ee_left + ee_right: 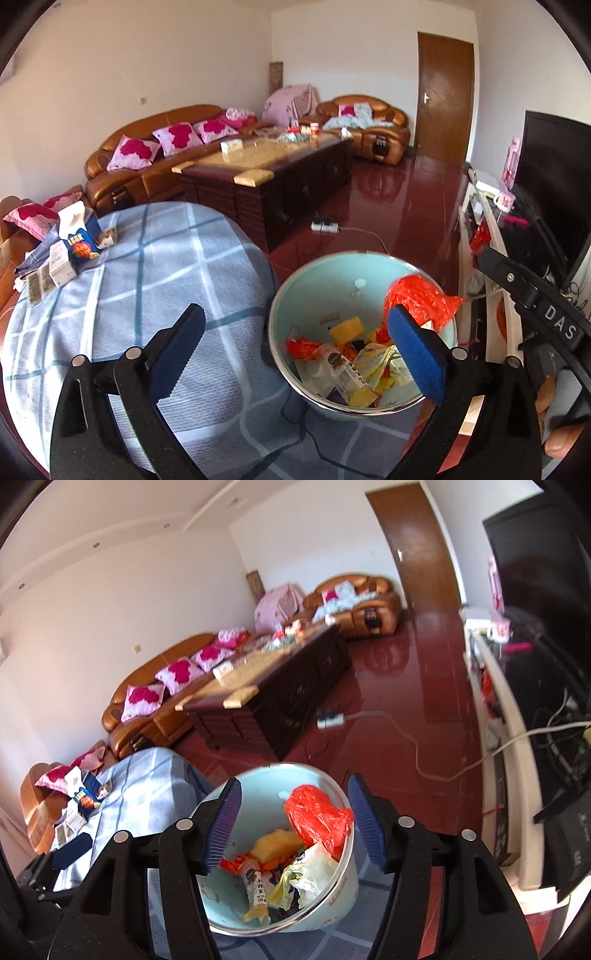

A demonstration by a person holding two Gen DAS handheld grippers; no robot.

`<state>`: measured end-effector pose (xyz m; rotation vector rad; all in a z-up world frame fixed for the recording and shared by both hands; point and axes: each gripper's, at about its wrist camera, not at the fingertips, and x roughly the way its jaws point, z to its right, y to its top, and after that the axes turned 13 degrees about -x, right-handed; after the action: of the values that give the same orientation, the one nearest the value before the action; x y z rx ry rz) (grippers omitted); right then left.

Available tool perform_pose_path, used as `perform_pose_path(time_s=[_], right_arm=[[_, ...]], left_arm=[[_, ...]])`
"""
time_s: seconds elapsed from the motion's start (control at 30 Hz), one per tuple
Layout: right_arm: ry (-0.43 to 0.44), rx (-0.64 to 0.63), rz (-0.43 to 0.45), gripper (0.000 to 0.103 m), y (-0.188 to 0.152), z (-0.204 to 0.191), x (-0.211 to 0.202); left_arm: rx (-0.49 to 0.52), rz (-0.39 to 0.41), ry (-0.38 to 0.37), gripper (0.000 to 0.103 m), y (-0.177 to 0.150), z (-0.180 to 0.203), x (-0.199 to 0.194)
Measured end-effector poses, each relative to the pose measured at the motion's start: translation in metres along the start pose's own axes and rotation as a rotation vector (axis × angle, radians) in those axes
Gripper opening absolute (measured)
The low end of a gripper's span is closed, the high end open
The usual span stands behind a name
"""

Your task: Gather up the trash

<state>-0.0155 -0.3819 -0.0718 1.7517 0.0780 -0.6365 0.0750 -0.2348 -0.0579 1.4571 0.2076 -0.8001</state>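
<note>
A pale green trash bin (332,280) stands beside the round table and holds several wrappers and a red plastic bag (417,301). My left gripper (295,350) is open and empty, its jaws spread wide over the table edge and the bin. My right gripper (293,827) is open and empty, directly above the bin (334,897), with the red bag (314,818) between its fingers' line of sight. A blue and white carton (79,236) and small boxes (61,266) lie at the table's far left; they also show in the right wrist view (83,797).
The round table has a blue checked cloth (155,280). A dark coffee table (273,170), brown sofas (147,147), a power strip with cable on the red floor (325,226) and a TV stand with TV (554,177) at the right. My right gripper's body (532,299) shows at right.
</note>
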Motion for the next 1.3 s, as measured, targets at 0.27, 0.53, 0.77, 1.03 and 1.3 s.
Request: perform_pose_path(time_s=[0.27, 0.53, 0.77, 1.03, 1.3], right_arm=[[-0.081, -0.044, 0.181, 0.078, 0.004, -0.017, -0.068], [-0.113, -0.087, 0.243, 0.08, 0.006, -0.029, -0.105], [-0.11, -0.1, 0.259, 0.08, 0.005, -0.037, -0.113], [-0.106, -0.088, 0.254, 0.08, 0.002, -0.035, -0.113], [-0.106, -0.088, 0.252, 0.08, 0.002, -0.035, -0.112]], left_arm=[[-0.041, 0.179, -0.025, 0.097, 0.008, -0.02, -0.059], [-0.039, 0.257, -0.033, 0.097, 0.008, -0.027, -0.096], [-0.039, 0.267, -0.044, 0.097, 0.006, -0.031, -0.106], [-0.036, 0.272, -0.035, 0.097, 0.006, -0.032, -0.108], [-0.035, 0.277, -0.025, 0.097, 0.006, -0.033, -0.11]])
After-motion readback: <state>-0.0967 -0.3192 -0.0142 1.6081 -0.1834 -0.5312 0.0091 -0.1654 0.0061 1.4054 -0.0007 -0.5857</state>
